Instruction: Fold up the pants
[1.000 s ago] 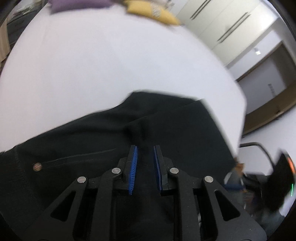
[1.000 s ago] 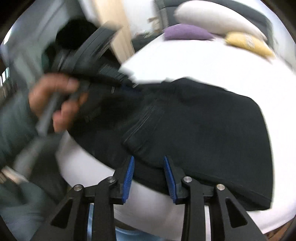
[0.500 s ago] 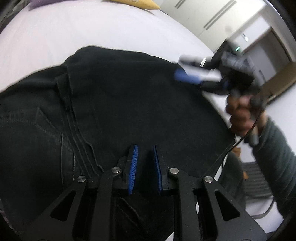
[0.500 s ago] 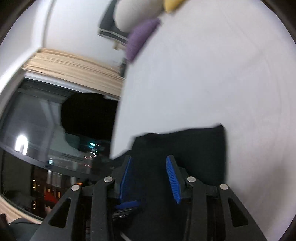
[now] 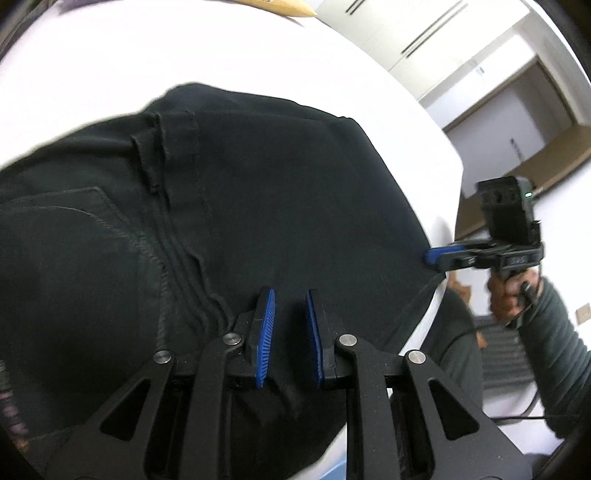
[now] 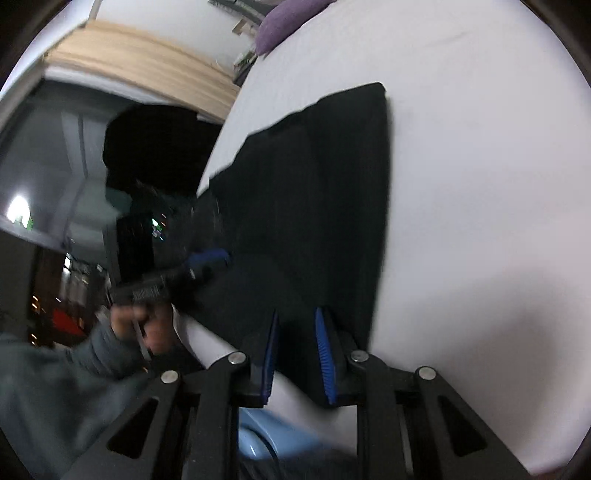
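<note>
Black pants (image 5: 258,206) lie folded on a white bed (image 5: 184,62), seams and a back pocket showing at the left. My left gripper (image 5: 289,295) hovers over the near edge of the pants with a narrow gap between its blue pads; the cloth lies below them. In the left wrist view the right gripper (image 5: 432,255) is at the pants' right corner. In the right wrist view the pants (image 6: 332,192) stretch away over the bed (image 6: 480,184). My right gripper (image 6: 297,317) is open over their near end. The left gripper (image 6: 210,258) shows there at the pants' left edge.
A purple pillow (image 6: 288,18) and a yellow pillow (image 5: 280,5) lie at the bed's far end. White cupboards (image 5: 424,33) and a doorway (image 5: 524,107) stand beyond the bed. The bed's edge runs close under both grippers. A light blue object (image 6: 273,443) shows below the right gripper.
Both grippers swung round fast over the pants. The right gripper dropped from above the pants to their right corner. The pants' far edge now lies flatter and squarer on the bed.
</note>
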